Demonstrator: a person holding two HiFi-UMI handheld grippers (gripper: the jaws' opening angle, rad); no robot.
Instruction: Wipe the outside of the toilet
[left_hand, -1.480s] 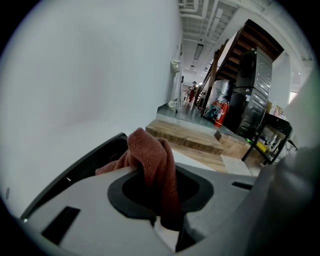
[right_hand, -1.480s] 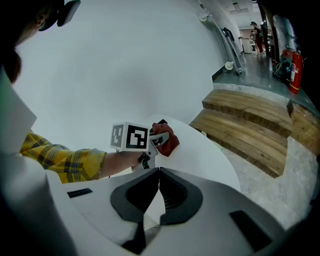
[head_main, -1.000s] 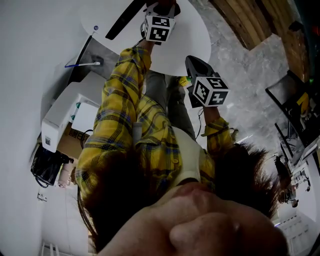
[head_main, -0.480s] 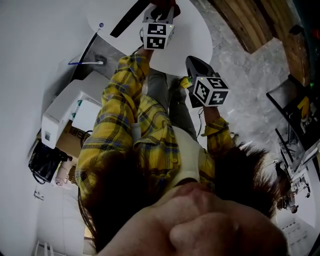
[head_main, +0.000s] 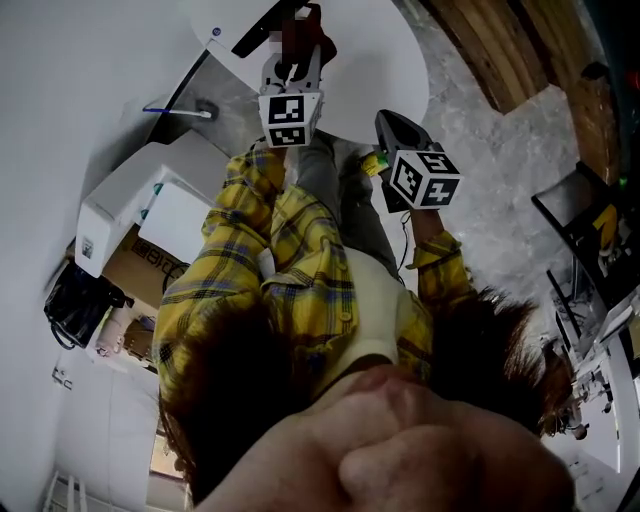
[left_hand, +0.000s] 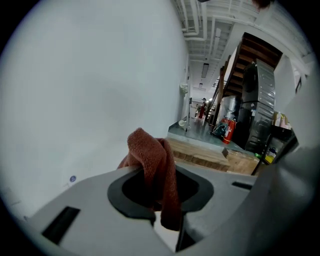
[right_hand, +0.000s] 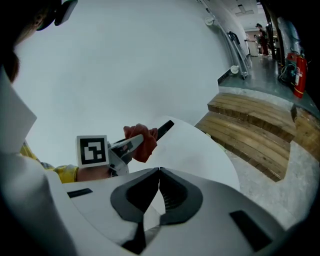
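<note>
Head view: white rounded ceramic toilet (head_main: 372, 72) at 12 o'clock, well up-frame.

Left gripper (left_hand: 159, 181) – jaws clamped on a rust-red terry cloth (left_hand: 148, 150). The cloth bunches above the pads and a tail hangs down through them. In the right gripper view the cloth sits at the toilet's curved edge; contact can't be made out.

Right gripper (right_hand: 159, 171) at 1 o'clock in the head view – jaws closed together, nothing between them, held off the toilet surface.

Yellow plaid sleeve (head_main: 250, 230) runs to the left gripper. Brown wooden steps (right_hand: 250, 130) lie at 3 o'clock of the toilet in the right gripper view.
</note>
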